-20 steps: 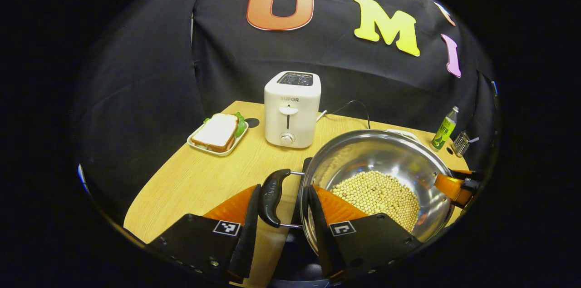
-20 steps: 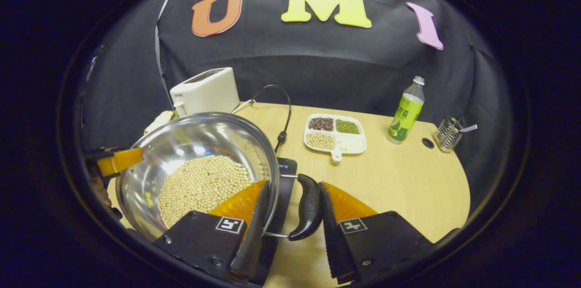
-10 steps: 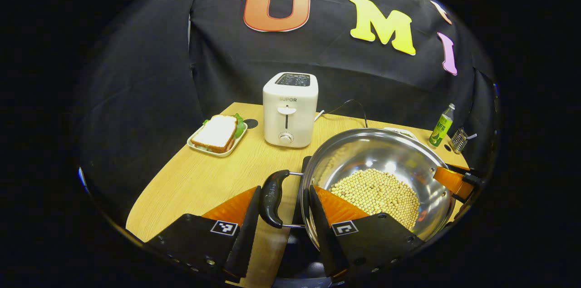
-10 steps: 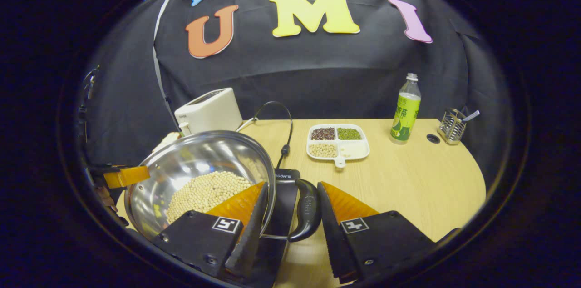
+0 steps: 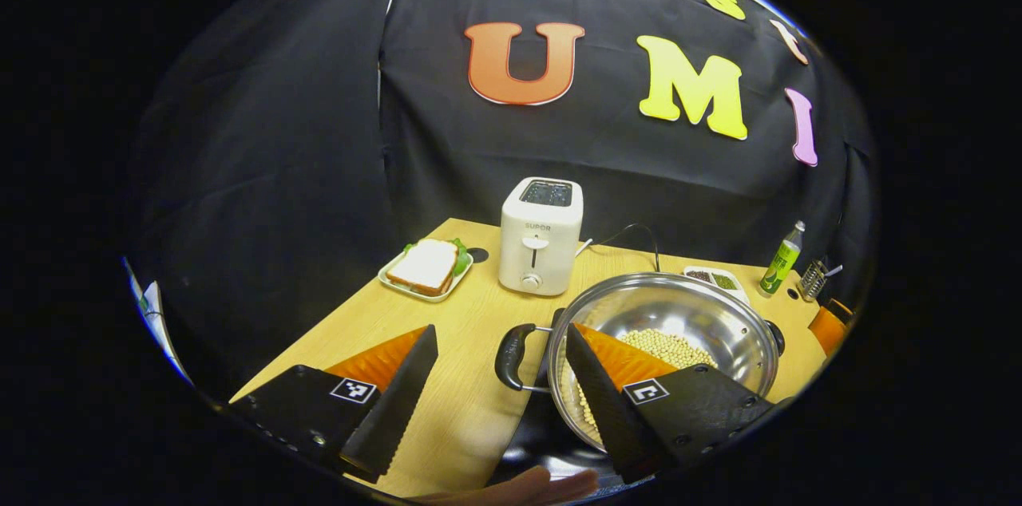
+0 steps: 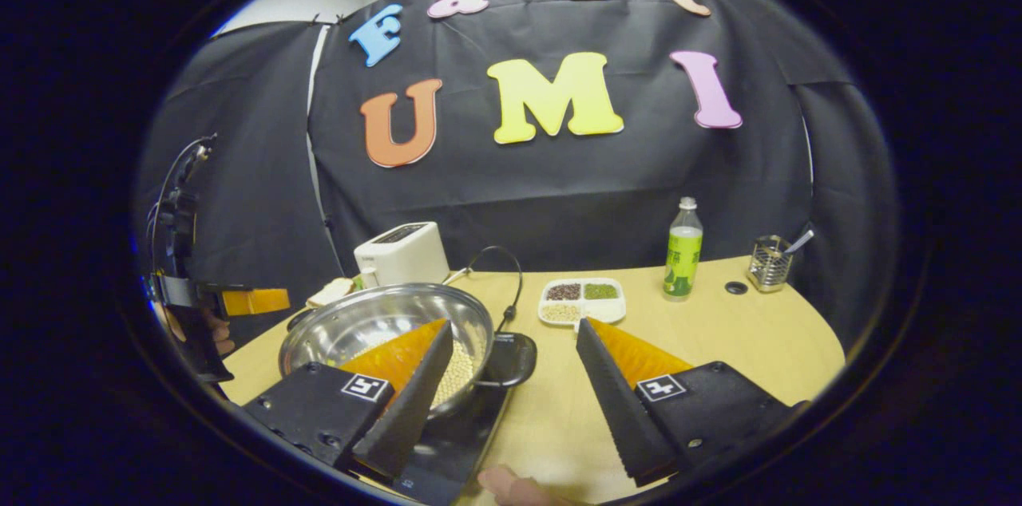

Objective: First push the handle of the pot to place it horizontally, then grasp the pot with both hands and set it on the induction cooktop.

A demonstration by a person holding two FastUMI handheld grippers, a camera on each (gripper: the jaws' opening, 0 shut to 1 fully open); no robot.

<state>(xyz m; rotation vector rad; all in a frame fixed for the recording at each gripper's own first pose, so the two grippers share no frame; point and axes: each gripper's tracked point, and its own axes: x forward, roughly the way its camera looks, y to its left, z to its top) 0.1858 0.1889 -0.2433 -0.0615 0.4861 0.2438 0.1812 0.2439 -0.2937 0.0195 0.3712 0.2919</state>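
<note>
Left gripper view, far left of the table (image 5: pixel 471 402): a sandwich (image 5: pixel 425 266) on its small tray, a scrap of green poking out behind the bread. Next along, the white toaster (image 5: pixel 539 237) stands upright, its cord trailing off to the right. In the foreground the left gripper (image 5: pixel 501 362) hangs with its jaws spread wide, nothing between them; the pot's near handle (image 5: pixel 511 356) sits in the gap but neither finger touches it. The pot (image 5: pixel 679 306) rests on the induction cooktop (image 5: pixel 551 430), of which just a dark glossy strip peeks out beneath the pot. The beans (image 5: pixel 671 345) inside are half hidden by the gripper's right finger. Behind the rim, a divided dish (image 5: pixel 713 278) is mostly cut off. Far right, small and hard to read: a green bottle (image 5: pixel 783 250) and a wire holder (image 5: pixel 814 276).

Over to the right gripper view. At the left edge the other gripper is held up by a hand (image 6: pixel 215 328), largely lost in the dark. The pot's bowl gleams, its far handle barely a sliver behind the rim; the near handle lies level over the cooktop's black surface. The right gripper (image 6: pixel 515 358) is also parted wide, holding nothing, its left finger covering part of the beans. A fingertip pokes in at the bottom edge, cut off.
</note>
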